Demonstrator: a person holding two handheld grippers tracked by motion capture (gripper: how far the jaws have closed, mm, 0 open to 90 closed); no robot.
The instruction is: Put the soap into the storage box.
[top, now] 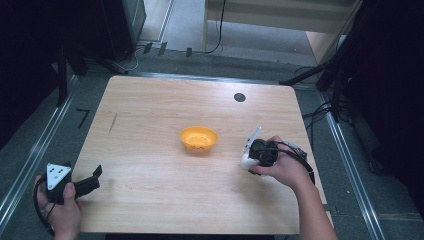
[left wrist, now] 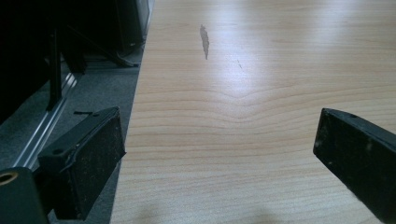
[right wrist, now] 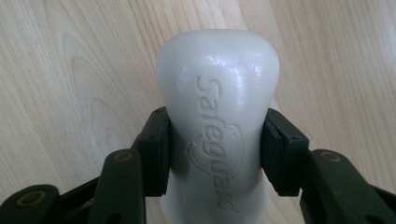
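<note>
A white bar of soap (right wrist: 217, 116) with raised lettering is clamped between the two black jaws of my right gripper (right wrist: 215, 154), just above the wooden table. In the high view the right gripper (top: 252, 155) sits right of centre, the soap (top: 246, 161) showing white under the hand. An orange bowl (top: 199, 138) stands at the table's middle, a little left of that gripper. My left gripper (top: 92, 177) rests at the front left edge of the table; its jaws (left wrist: 219, 154) stand wide apart with nothing between them.
The wooden table (top: 150, 110) has a dark round mark (top: 239, 97) near its far edge and a dark streak (left wrist: 204, 41) at the left. Black stands and cables surround the table on the grey floor (top: 30, 145).
</note>
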